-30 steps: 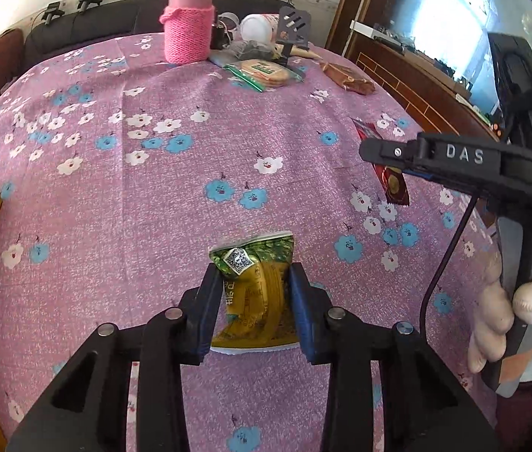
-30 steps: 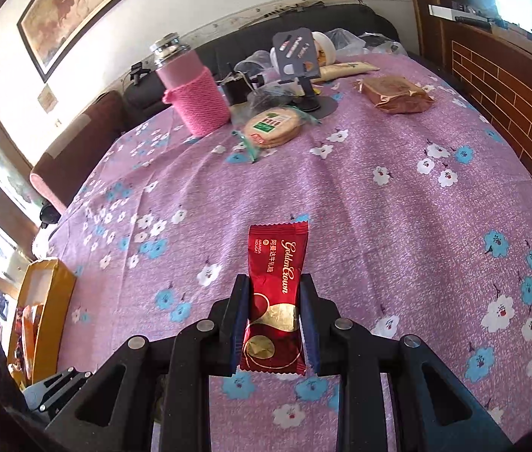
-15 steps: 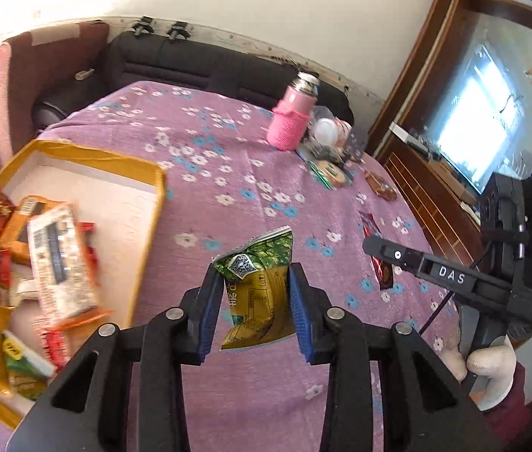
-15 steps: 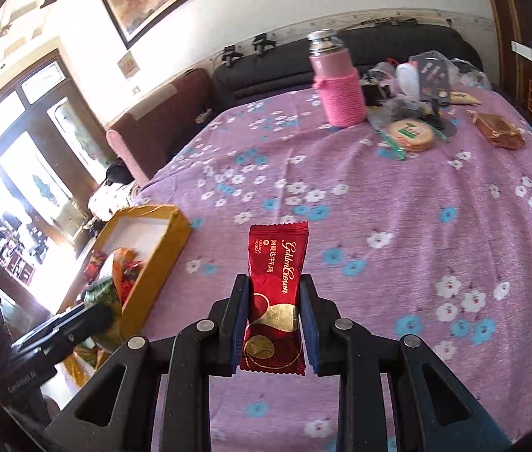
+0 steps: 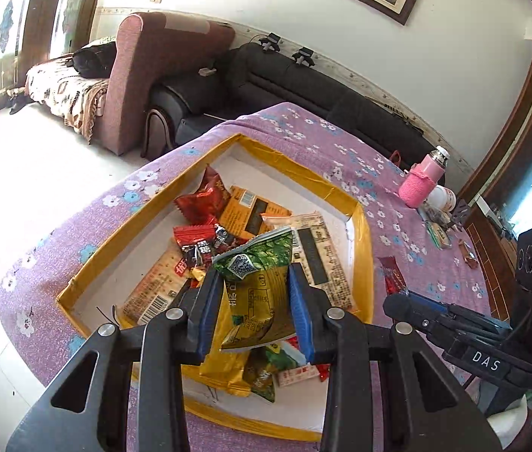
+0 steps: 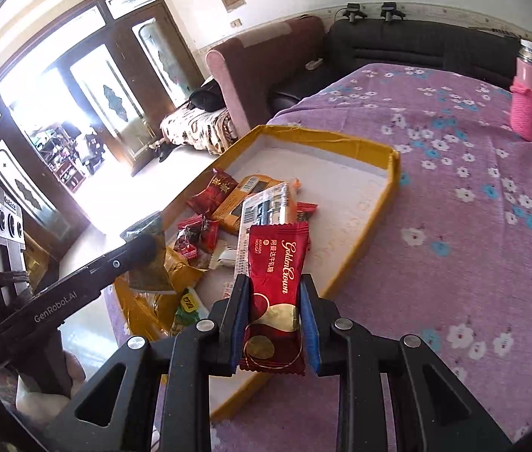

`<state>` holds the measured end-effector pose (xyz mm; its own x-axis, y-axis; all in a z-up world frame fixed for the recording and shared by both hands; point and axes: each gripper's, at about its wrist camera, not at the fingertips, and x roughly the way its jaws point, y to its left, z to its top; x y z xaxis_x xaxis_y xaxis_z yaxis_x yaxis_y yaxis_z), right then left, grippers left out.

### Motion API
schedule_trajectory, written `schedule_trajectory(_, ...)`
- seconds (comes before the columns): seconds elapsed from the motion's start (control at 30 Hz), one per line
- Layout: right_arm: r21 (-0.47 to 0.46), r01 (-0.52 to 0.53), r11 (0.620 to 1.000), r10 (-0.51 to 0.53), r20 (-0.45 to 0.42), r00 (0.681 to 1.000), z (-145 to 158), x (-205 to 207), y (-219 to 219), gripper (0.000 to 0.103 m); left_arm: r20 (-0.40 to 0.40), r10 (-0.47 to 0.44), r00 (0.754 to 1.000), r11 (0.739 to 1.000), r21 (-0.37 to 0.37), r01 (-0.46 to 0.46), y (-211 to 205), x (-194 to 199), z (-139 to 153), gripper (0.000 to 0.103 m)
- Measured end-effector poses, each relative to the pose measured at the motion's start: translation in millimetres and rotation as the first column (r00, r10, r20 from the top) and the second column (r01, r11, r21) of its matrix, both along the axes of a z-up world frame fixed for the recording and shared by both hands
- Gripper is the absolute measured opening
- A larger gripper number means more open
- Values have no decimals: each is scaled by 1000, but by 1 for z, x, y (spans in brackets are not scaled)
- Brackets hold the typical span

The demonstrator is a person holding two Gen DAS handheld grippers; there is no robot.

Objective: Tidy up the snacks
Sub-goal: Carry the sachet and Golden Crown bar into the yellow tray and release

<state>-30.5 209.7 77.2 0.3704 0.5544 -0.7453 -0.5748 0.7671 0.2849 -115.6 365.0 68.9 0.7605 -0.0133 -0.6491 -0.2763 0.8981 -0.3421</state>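
– Where are the snacks?
– My left gripper [image 5: 254,309] squeezes the green packet [image 5: 256,293], my right gripper [image 6: 274,324] the red bar [image 6: 275,290], above the yellow box [image 6: 360,147].
– Now?
– Go low, then let go gently.

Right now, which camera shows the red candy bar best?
The right wrist view: the red candy bar fills the centre, held in the right claw, with its label readable. The left wrist view shows only its tip beside the yellow box.
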Motion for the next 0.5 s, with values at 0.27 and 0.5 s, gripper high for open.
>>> schedule_trajectory(0.27, -130, 88, 988, -85, 30, 996, -24, 41, 36, 26, -27, -14, 1000, 1000, -16, 13, 9, 9, -17, 44)
schedule_trajectory(0.5, -144, 109, 984, -100, 63, 993, -27, 66, 43, 32, 7, -12, 1000, 1000, 2, 12, 6, 3, -5, 57)
